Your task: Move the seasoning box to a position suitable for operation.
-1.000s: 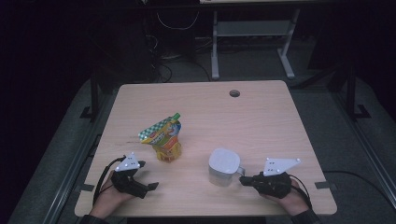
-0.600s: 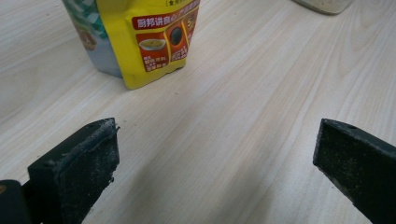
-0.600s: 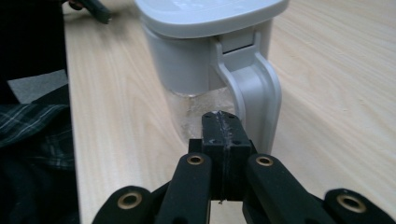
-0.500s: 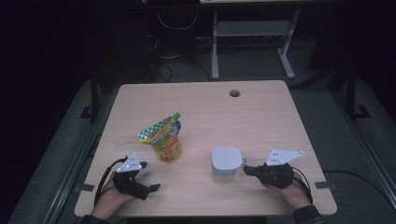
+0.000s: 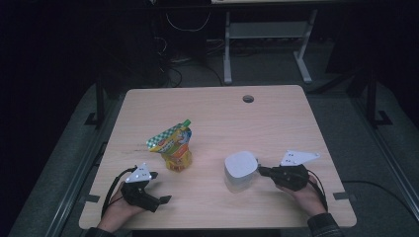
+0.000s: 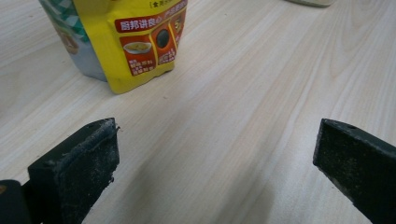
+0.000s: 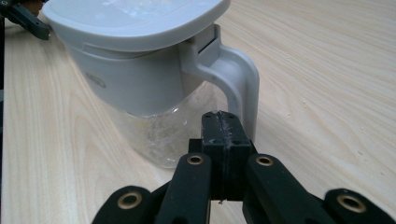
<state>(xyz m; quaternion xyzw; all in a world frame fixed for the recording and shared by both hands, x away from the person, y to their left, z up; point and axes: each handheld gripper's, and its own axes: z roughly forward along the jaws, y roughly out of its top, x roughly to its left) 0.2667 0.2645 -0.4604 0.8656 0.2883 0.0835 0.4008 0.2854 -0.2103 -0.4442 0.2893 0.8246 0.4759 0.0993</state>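
The table is a pale wood-grain top with a round cable hole near its far edge. Beyond it, on the dark floor, stands a grey metal frame among loose cables.

On the near right part of the table stands a jug with a white lid, a white upper body and a clear lower body; the right gripper view shows its white handle curving down from under the lid, facing the right tool. The jug stands upright.

To the left of the jug, well apart from it, stands a yellow snack pouch with a green checked top that leans over to one side. The left gripper view shows red and yellow printed panels on its front.

The right tool lies low over the table at the jug's right side, held in a hand with a dark sleeve. Its jaws are pressed flat together with nothing between them, and their tips sit just in front of the handle, by its lower end.

The left tool rests at the near left edge, in the other hand. Its jaws are spread wide with bare table between them, and the pouch stands a little beyond them.
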